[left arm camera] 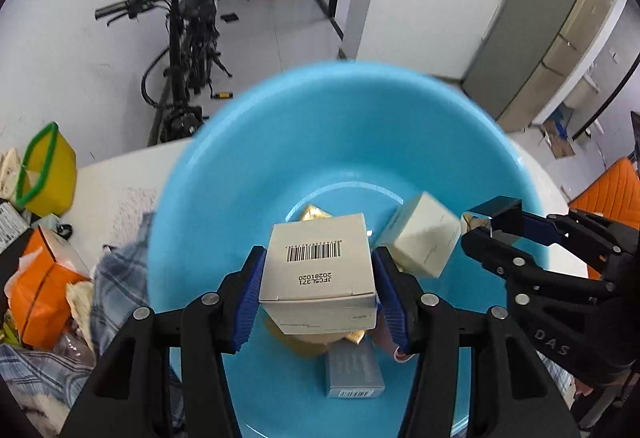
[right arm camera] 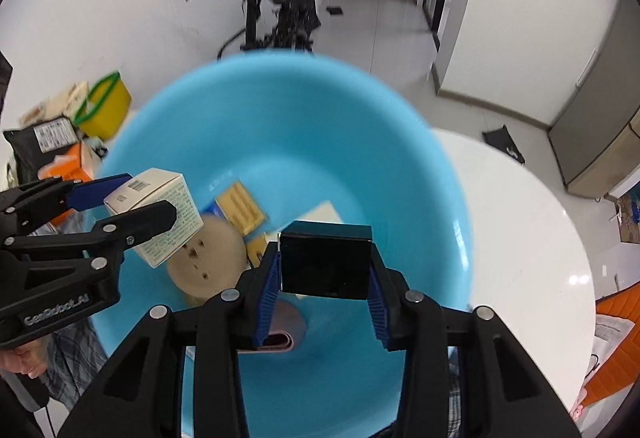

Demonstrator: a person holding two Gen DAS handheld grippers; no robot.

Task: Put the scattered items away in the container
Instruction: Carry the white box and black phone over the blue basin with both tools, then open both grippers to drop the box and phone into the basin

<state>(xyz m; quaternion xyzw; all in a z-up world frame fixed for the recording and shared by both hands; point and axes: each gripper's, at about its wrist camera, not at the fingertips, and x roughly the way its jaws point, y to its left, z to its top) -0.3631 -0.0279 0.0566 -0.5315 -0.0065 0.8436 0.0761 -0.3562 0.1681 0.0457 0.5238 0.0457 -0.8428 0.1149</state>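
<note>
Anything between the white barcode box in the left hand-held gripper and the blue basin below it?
No barrier visible. The white box hangs over the open blue basin; below lie only items already inside, including a grey-blue box and a cream box.

white table (right arm camera: 520, 238), blue basin (right arm camera: 280, 126), plaid cloth (left arm camera: 116, 278)

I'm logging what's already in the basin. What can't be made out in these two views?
- Left wrist: the white box in the left gripper hides most of the gold packet and items below it.
- Right wrist: the black box in the right gripper covers the basin floor; the yellow packet's print is blurred.
</note>
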